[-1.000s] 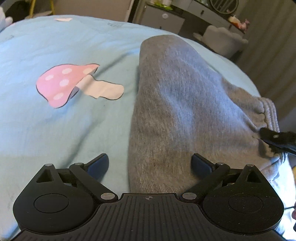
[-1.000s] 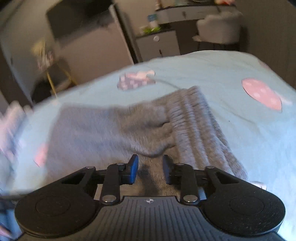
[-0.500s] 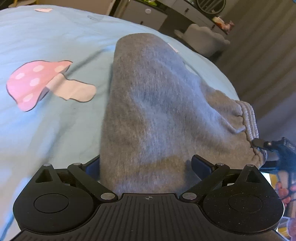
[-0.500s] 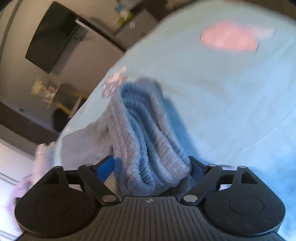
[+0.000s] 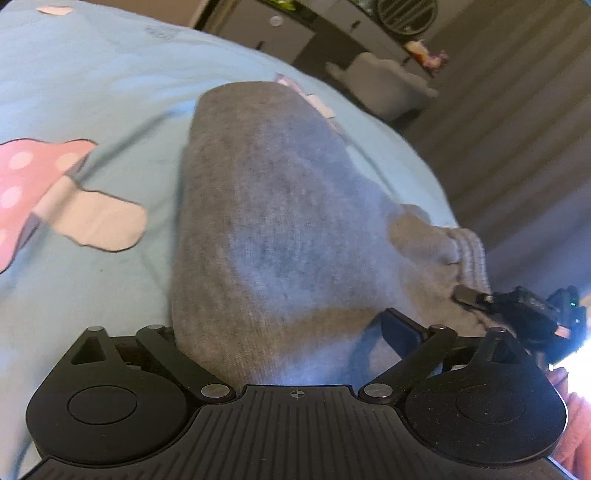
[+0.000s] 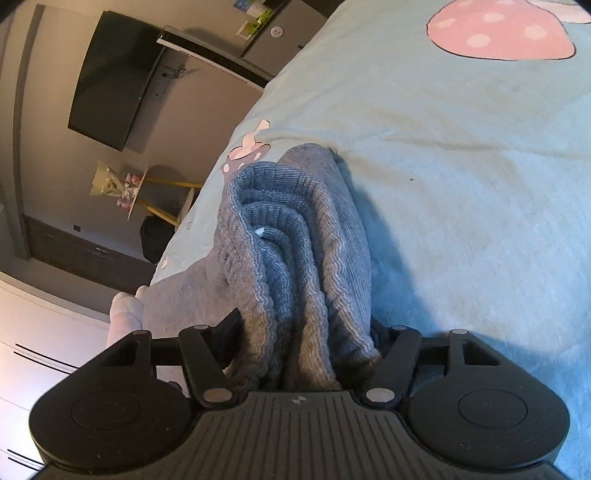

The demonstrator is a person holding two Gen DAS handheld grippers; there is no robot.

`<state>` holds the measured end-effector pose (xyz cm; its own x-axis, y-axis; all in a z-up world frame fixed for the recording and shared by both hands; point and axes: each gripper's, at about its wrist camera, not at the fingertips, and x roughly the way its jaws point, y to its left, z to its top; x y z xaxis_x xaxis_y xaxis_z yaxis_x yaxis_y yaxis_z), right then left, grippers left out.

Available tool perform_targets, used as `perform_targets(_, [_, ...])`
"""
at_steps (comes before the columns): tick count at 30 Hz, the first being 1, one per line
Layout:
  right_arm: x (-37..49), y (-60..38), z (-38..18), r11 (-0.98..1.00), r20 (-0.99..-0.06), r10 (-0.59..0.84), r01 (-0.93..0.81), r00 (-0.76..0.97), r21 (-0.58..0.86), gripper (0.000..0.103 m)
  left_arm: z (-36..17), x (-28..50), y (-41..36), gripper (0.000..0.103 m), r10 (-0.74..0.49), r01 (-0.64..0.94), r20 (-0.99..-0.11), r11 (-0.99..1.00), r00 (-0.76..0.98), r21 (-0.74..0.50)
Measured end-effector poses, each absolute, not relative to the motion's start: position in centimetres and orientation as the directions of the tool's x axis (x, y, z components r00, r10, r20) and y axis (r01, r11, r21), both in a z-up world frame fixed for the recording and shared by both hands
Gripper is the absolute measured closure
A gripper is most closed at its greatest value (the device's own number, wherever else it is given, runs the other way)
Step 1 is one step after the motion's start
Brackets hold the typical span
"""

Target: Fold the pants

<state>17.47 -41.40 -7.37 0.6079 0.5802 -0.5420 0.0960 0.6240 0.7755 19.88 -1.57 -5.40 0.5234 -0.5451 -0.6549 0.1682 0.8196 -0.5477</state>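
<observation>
Grey knit, one pair of pants [image 5: 273, 229], lying on the bed [image 5: 110, 92] near its edge, already doubled into a thick, rounded bundle rather than spread flat. The ribbed waistband [image 6: 295, 236] is bunched in several layers at one end, so I judge at least one fold is made; the bundle looks loose and lumpy, and a further fold or a squaring-up seems left to do. Right gripper [image 6: 306, 343]: jaws closing around the stacked waistband, which fills the gap between them; the cloth bulges against both fingers, so I take it as pinched. Left gripper [image 5: 280, 332]: jaws spread wide, the other end of the bundle lying between them; the left finger is hidden behind the cloth and the right one stands clear of it, so no grip there that I can see. In the left view the right gripper's tip shows at the waistband corner. Count: pants one, grippers two, both at the bundle, one at each end. Bed cover pale blue; pink mushroom prints [image 5: 26, 192], one large one in each view and smaller ones further off. Beyond the bed: one dark wall screen [image 6: 114, 81], one pale chair [image 5: 388, 74], a low cabinet [image 5: 258, 33].
</observation>
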Motion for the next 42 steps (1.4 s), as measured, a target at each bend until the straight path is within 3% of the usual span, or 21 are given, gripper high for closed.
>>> perform_targets(5, [17.7,-40.0,-6.0,0.668,-0.578,0.527,0.117,0.623,0.735,0.043,-4.7,20.3,-1.8,0.034,-0.513,0.16,-0.67,0.841,0.536,-0.516])
perform_targets(7, [17.6,-39.5,-4.9,0.662,-0.559,0.523,0.106,0.643,0.742,0.045,-4.0,19.7,-1.8,0.047,-0.517,0.184,-0.655,0.841,0.55,-0.509])
perform_targets(10, [17.8,-38.7,-3.0,0.657,-0.523,0.529,0.068,0.669,0.751,0.046,-2.2,19.4,-2.3,0.057,-0.519,0.222,-0.636,0.844,0.571,-0.488])
perform_targets(18, [20.5,-36.9,1.7,0.68,-0.485,0.509,0.014,0.711,0.733,0.047,1.9,21.1,-3.1,0.066,-0.531,0.259,-0.571,0.833,0.627,-0.49])
perform_targets(20, [21.1,-37.2,2.6,0.68,-0.463,0.491,0.008,0.738,0.733,0.046,2.8,21.7,-2.9,0.065,-0.52,0.255,-0.554,0.836,0.65,-0.486])
perform_targets(21, [21.3,-37.4,2.9,0.687,-0.459,0.474,0.01,0.751,0.726,0.045,3.0,22.1,-2.7,0.057,-0.496,0.229,-0.563,0.848,0.661,-0.479])
perform_targets(23, [21.5,-38.4,3.4,0.702,-0.466,0.394,0.068,0.792,0.709,0.026,3.1,22.6,-2.1,0.033,-0.395,0.121,-0.596,0.887,0.699,-0.445])
perform_targets(24, [21.3,-38.9,3.7,0.719,-0.475,0.333,0.106,0.815,0.686,0.023,3.1,22.4,-1.7,0.022,-0.339,0.077,-0.609,0.907,0.717,-0.415])
perform_targets(25, [20.8,-39.4,4.0,0.743,-0.472,0.279,0.123,0.836,0.658,0.023,3.1,22.1,-1.5,0.019,-0.303,0.058,-0.614,0.921,0.729,-0.386])
perform_targets(34, [19.2,-34.4,1.5,0.95,-0.638,0.154,0.065,0.755,0.306,0.021,-1.2,17.5,-5.7,0.019,-0.183,0.12,-0.729,0.983,0.659,-0.139])
perform_targets(37, [19.4,-33.0,-0.2,0.986,-0.688,0.07,0.057,0.722,0.159,0.021,-2.3,15.4,-7.2,0.018,-0.135,0.139,-0.715,0.989,0.686,-0.052])
perform_targets(42, [18.9,-32.5,-1.1,0.998,-0.727,0.01,0.041,0.686,0.052,0.018,-1.7,16.1,-7.5,0.017,-0.11,0.128,-0.732,0.991,0.672,-0.031])
